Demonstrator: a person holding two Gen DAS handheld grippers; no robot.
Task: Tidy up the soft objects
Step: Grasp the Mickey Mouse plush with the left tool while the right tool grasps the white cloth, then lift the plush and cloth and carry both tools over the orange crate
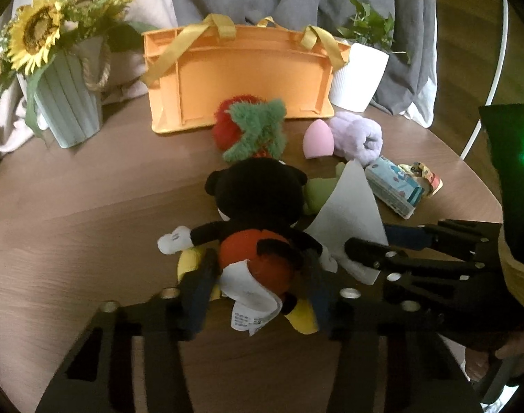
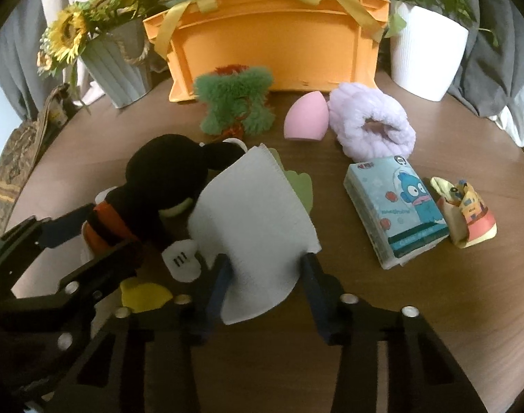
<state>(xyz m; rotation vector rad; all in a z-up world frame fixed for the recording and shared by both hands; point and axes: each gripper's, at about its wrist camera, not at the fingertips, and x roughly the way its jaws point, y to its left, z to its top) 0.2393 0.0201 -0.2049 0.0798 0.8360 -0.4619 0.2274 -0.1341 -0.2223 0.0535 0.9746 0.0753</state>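
The mouse plush [image 1: 258, 237] is clamped by the left tool [image 1: 258, 285], the white cloth [image 2: 258, 241] by the right tool [image 2: 267, 272]; the orange bin [image 1: 241, 72] lies straight ahead.

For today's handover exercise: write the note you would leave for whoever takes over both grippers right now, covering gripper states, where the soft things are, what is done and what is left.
Left gripper: shut on the mouse plush, low over the table.
Right gripper: shut on the white cloth, beside the plush.
Orange basket stands at the back; none of the soft things can be seen in it.
On the table in front of it: green-and-red plush, pink sponge, purple scrunchie, tissue pack, small pouch.
Left: likely everything into the basket.
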